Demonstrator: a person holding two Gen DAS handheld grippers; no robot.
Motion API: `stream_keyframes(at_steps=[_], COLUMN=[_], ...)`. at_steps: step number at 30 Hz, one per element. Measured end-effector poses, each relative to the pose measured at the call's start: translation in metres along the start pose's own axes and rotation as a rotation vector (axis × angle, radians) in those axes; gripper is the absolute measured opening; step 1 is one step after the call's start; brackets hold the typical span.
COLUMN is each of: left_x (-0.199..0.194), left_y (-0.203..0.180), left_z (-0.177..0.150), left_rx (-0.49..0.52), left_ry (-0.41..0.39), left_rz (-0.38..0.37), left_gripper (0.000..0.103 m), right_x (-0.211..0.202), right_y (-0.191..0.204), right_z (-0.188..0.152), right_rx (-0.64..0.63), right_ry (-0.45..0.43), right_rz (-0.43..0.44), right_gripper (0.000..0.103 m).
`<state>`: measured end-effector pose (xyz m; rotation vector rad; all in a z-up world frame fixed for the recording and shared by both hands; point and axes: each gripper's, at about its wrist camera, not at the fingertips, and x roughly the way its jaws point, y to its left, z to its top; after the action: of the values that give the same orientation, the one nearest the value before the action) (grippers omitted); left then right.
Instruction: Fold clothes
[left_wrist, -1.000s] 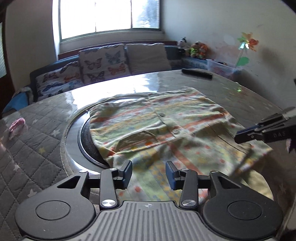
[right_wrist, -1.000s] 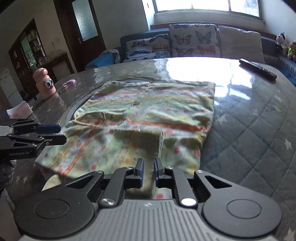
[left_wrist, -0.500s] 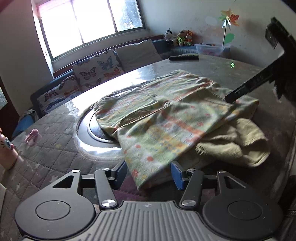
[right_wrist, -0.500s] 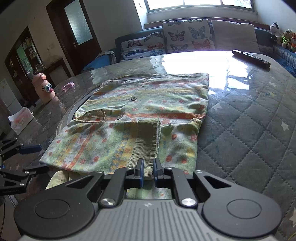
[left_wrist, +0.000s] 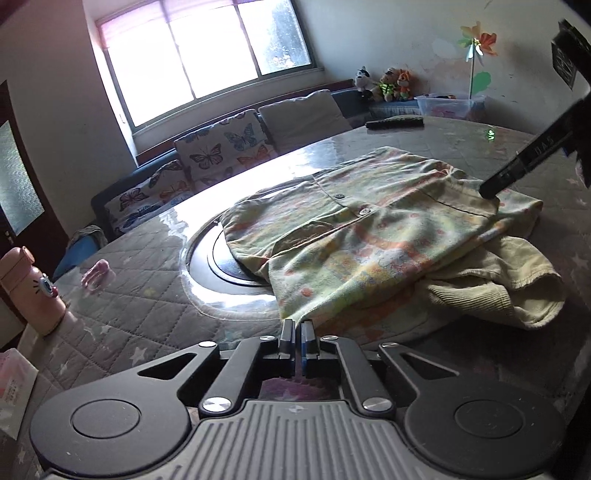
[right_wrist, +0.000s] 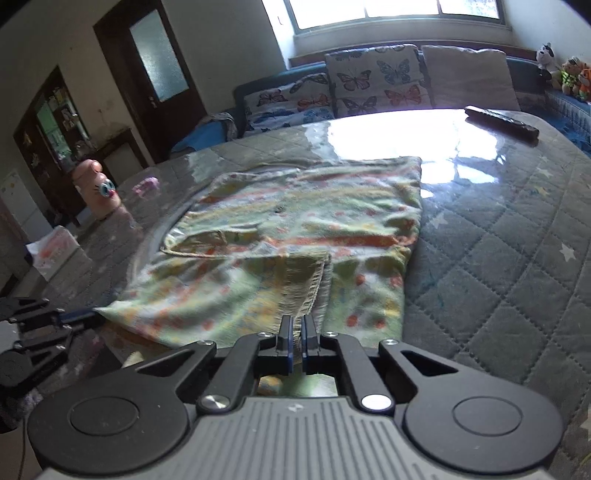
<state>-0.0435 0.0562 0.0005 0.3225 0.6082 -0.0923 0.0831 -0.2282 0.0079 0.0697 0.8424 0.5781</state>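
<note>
**A:** So what's closest to the cameras? Both grippers pinched?

**B:** Yep. The left gripper (left_wrist: 297, 332) has its jaws closed down on the near corner of the shirt (left_wrist: 369, 236), and the right gripper (right_wrist: 296, 332) is clamped on the near hem where the ribbed cuff (right_wrist: 306, 288) lies folded over. Almost no gap between the jaws on either one.

**A:** How's the fabric gonna behave?

**B:** Looks like light, floppy cotton to me. It sags between the two grips and bunches by the cuff, so zero stiffness. I'd say keep hold of the corners and hem edges, where the seams give the pads something to bite.

**A:** And where's the rest of it?

**B:** Spread across the quilted table (right_wrist: 498, 258), front up, partly covering the round inset (left_wrist: 221, 266). Further back there's a remote (right_wrist: 500, 122) near the far edge, well apart from the shirt, and a pink bottle (right_wrist: 98, 188) off to the left side.
</note>
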Motion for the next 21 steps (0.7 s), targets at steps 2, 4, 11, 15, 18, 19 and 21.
stream_keyframes(at_steps=[2,4,11,15,18,19,21], left_x=[0.001,0.001,0.003,-0.008,-0.018,-0.021,-0.020], left_y=[0.004,0.008,0.009,0.019,0.026,0.028,0.030], left_z=[0.001,0.002,-0.003,0.000,0.009,0.013,0.023], left_rx=[-0.025,-0.048,-0.043,-0.065,-0.078,-0.085,-0.115], left_ry=[0.002,0.002,0.049,0.027,-0.009,-0.022,-0.038], left_rz=[0.011,0.009,-0.004,-0.017,-0.018,-0.018,-0.033], left_gripper=[0.002,0.002,0.008,0.022,0.024,0.024,0.024], right_x=[-0.001,-0.002,0.004,-0.001,0.003,0.006,0.016], right_y=[-0.001,-0.003,-0.004,0.003,0.009,0.011,0.016], right_z=[-0.001,-0.002,-0.005,0.005,0.015,0.017,0.021], right_rx=[0.016,0.027,0.010,-0.030,-0.074,-0.086,-0.113], right_ry=[-0.002,-0.001,0.022,-0.017,-0.038,-0.038,-0.033], right_rz=[0.008,0.013,0.004,0.006,0.009,0.008,0.014], right_gripper=[0.003,0.003,0.004,0.007,0.009,0.010,0.012])
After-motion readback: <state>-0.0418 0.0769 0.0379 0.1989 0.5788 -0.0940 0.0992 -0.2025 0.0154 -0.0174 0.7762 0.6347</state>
